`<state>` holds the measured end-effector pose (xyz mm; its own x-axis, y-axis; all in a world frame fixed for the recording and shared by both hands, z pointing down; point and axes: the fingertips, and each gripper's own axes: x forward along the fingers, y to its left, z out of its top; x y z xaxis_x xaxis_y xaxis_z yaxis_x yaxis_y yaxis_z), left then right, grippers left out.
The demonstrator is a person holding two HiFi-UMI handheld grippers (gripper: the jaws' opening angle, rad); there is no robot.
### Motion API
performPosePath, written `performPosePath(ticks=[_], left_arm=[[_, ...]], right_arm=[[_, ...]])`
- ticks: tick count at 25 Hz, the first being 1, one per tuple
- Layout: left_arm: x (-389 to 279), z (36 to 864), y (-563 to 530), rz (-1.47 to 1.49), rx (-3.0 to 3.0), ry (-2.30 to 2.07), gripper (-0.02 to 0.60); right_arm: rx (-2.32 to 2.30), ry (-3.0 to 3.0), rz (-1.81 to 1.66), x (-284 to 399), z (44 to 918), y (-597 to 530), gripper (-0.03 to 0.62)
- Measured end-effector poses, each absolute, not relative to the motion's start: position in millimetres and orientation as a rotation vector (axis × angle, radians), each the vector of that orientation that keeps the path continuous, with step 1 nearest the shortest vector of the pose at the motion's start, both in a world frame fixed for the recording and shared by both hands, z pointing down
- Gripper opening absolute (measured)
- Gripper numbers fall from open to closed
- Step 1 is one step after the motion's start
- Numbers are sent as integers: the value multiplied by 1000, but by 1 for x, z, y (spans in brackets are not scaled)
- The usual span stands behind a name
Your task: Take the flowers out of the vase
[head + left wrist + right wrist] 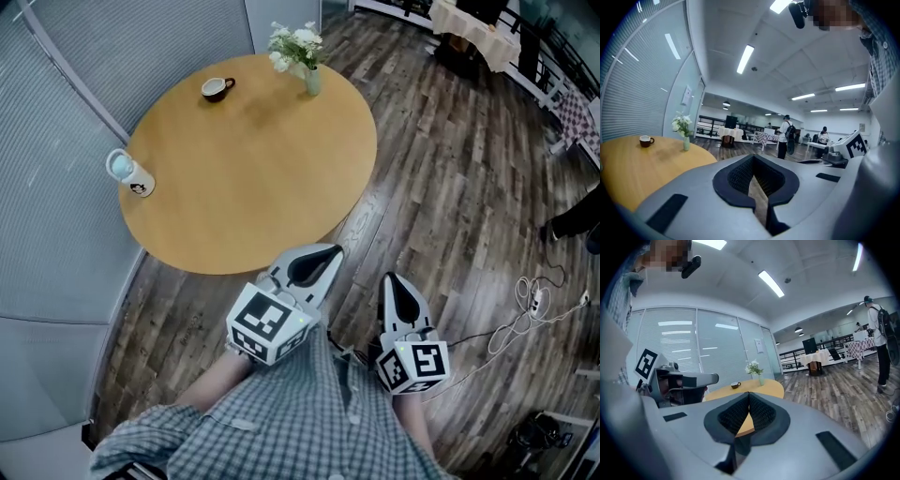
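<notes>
The left tongs (322,255) and right tongs (393,281) were closed tight and empty, short of the round wooden bench (248,178). White flowers (295,41) stood in a small pale-green vase (312,82) at its far edge; a skewed pull could topple it.

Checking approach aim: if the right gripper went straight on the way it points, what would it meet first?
Probably the round table: its top shows straight ahead past the shut right gripper, well before the vase. Depth is unclear, so it might pass over the edge.
</notes>
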<state>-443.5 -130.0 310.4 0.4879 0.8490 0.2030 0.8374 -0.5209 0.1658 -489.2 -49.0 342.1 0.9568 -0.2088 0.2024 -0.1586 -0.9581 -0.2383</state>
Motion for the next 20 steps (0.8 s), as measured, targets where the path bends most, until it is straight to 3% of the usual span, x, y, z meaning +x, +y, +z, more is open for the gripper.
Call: performPosePath(ticks=[11,20], left_arm=[[-406,322,-57,431,2557,1699,8],[-339,323,10,466,2488,1791,8]], right_arm=[[-2892,98,-357,-467,359,6,9],[-2948,11,-387,-397,350,65,9]])
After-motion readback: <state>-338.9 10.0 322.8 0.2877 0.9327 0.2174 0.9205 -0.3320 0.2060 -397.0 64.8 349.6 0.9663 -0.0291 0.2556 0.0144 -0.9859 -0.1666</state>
